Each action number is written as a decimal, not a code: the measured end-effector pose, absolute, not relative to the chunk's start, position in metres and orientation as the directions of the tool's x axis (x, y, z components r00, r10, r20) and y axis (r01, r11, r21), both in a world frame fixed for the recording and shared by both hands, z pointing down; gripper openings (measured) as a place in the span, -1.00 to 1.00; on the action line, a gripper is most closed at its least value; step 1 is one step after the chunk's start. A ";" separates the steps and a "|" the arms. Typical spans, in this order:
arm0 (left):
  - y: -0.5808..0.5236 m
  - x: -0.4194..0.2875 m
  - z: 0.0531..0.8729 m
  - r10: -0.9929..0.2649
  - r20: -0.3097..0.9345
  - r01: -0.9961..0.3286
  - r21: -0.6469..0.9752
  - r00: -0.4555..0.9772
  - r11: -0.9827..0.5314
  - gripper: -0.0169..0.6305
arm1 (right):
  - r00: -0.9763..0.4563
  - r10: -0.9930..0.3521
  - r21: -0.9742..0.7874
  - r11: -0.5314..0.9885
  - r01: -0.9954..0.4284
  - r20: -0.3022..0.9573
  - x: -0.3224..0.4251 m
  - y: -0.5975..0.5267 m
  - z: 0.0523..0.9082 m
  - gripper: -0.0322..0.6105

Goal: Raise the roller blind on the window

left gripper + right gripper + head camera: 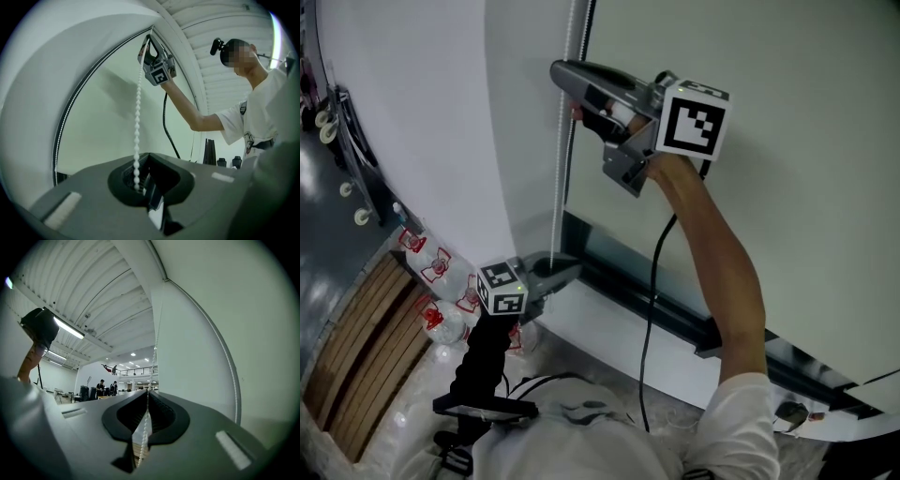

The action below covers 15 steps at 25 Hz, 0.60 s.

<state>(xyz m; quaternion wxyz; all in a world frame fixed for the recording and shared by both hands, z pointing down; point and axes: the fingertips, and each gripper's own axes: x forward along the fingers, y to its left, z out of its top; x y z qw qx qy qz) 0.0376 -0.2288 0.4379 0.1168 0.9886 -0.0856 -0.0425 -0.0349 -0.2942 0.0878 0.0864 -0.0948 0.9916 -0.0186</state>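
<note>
A white bead chain [561, 159] hangs beside the pale green roller blind [769, 122]. My right gripper [569, 80] is raised high on an outstretched arm and is shut on the chain, which runs between its closed jaws [143, 432]. My left gripper [565, 268] sits low near the dark sill strip. It is also shut on the same chain [137, 117], which drops straight into its jaws [142, 187]. In the left gripper view the right gripper [152, 54] shows at the top of the chain. The blind [108, 117] covers most of the window, with a dark gap under its lower edge.
Water bottles [441, 272] with red labels stand along the floor at left, next to a wooden slatted board [366, 347]. A black cable [652, 281] hangs from the right gripper. The white wall [422, 112] flanks the window. Distant people [101, 386] stand in the hall.
</note>
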 end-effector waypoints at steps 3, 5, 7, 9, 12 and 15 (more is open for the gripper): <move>-0.226 0.038 0.445 -0.174 -0.064 -0.155 0.234 0.983 -0.960 -0.95 | -0.972 -0.197 -0.072 0.979 -0.189 -0.131 -0.036 -0.289 0.128 -0.86; -0.226 0.038 0.446 -0.173 -0.065 -0.154 0.231 0.983 -0.961 -0.95 | -0.973 -0.208 -0.082 0.976 -0.200 -0.098 -0.036 -0.288 0.157 -0.86; -0.227 0.038 0.445 -0.172 -0.067 -0.153 0.228 0.983 -0.961 -0.95 | -0.975 -0.214 -0.102 0.973 -0.208 -0.058 -0.038 -0.285 0.189 -0.86; -0.227 0.037 0.444 -0.173 -0.069 -0.153 0.229 0.983 -0.961 -0.95 | -0.976 -0.216 -0.132 0.968 -0.212 -0.014 -0.041 -0.281 0.224 -0.86; -0.227 0.037 0.443 -0.174 -0.070 -0.154 0.228 0.982 -0.961 -0.95 | -0.976 -0.217 -0.182 0.959 -0.217 0.023 -0.042 -0.275 0.268 -0.86; -0.229 0.037 0.443 -0.175 -0.071 -0.154 0.231 0.982 -0.961 -0.95 | -0.975 -0.220 -0.210 0.952 -0.223 0.039 -0.040 -0.271 0.294 -0.86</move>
